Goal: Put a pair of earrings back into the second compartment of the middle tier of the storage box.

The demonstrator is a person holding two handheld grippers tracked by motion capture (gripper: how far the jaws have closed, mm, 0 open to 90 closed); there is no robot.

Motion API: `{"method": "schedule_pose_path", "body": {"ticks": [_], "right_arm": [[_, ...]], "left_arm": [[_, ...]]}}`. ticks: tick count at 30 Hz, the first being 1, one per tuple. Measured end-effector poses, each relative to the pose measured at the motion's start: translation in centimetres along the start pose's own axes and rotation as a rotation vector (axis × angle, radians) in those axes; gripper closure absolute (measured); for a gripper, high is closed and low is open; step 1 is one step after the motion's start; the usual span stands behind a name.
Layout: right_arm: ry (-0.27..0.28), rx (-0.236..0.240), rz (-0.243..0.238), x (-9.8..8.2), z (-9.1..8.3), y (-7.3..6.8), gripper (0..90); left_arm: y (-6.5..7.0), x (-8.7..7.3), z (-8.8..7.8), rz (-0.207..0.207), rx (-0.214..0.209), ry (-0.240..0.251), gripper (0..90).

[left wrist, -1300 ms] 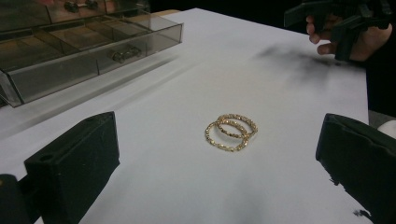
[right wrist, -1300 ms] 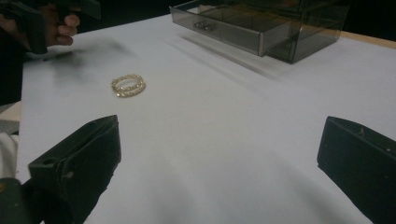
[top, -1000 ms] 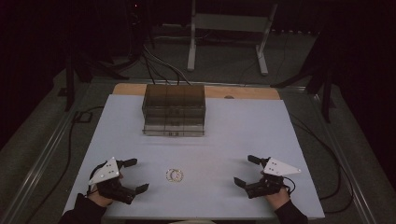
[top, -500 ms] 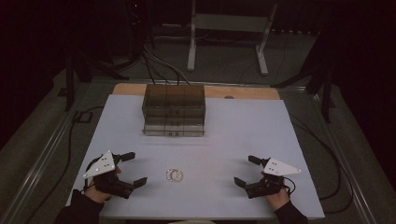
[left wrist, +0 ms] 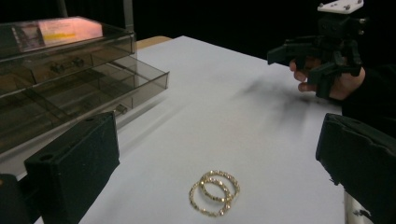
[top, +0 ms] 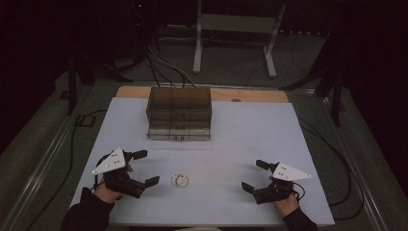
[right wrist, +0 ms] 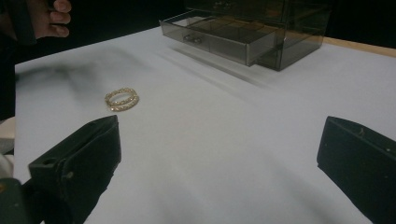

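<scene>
Bracelets (top: 180,180): two gold rings, overlapped, lying near the table's (top: 250,130) front edge, midway between the grippers.
Left gripper (top: 144,168): jaws spread, beside the bracelets.
Right gripper (top: 254,176): jaws spread, well apart.
Drawer box (top: 179,113): smoky, by the far edge, bottom drawer pulled out.

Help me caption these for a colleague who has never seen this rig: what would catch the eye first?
Two gold rings lie overlapping on the white table, near its front edge between the grippers. Behind them, at the back of the table, stands a smoky clear drawer box with its lowest drawer pulled out. The left gripper and right gripper sit on either side of the rings, jaws open and holding nothing.
</scene>
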State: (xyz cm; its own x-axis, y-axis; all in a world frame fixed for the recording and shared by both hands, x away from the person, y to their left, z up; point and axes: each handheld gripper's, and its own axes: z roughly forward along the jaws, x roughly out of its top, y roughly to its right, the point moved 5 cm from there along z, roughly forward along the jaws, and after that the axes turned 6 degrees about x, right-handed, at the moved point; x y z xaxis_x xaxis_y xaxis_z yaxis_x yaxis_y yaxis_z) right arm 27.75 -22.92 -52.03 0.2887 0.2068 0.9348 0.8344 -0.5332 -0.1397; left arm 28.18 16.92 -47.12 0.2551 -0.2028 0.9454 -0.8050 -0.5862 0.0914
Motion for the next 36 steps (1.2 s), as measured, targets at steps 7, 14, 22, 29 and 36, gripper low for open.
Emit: {"method": "schedule_pose_path", "body": {"ticks": [7, 14, 22, 29, 36], "right_arm": [[0.001, 0.001, -0.001, 0.0, 0.0, 0.0, 0.0], [-0.001, 0.002, -0.001, 0.0, 0.0, 0.0, 0.0], [-0.005, 0.004, 0.002, -0.1, 0.0, 0.0, 0.0], [-0.006, 0.006, 0.006, -0.1, 0.0, 0.1, 0.0], [-0.009, 0.011, 0.007, -0.2, 0.1, 0.1, 0.0]], "left_arm": [[0.4, 0.3, 1.1, 0.001, -0.017, -0.019, 0.4], [1.0, 0.1, 2.8, 0.008, -0.042, -0.045, 0.4], [1.6, -0.6, 4.9, 0.009, -0.064, -0.077, 0.4], [2.2, -1.5, 6.0, -0.009, -0.085, -0.168, 3.6], [2.3, -2.7, 6.5, 0.002, -0.078, -0.231, 13.3]]}}
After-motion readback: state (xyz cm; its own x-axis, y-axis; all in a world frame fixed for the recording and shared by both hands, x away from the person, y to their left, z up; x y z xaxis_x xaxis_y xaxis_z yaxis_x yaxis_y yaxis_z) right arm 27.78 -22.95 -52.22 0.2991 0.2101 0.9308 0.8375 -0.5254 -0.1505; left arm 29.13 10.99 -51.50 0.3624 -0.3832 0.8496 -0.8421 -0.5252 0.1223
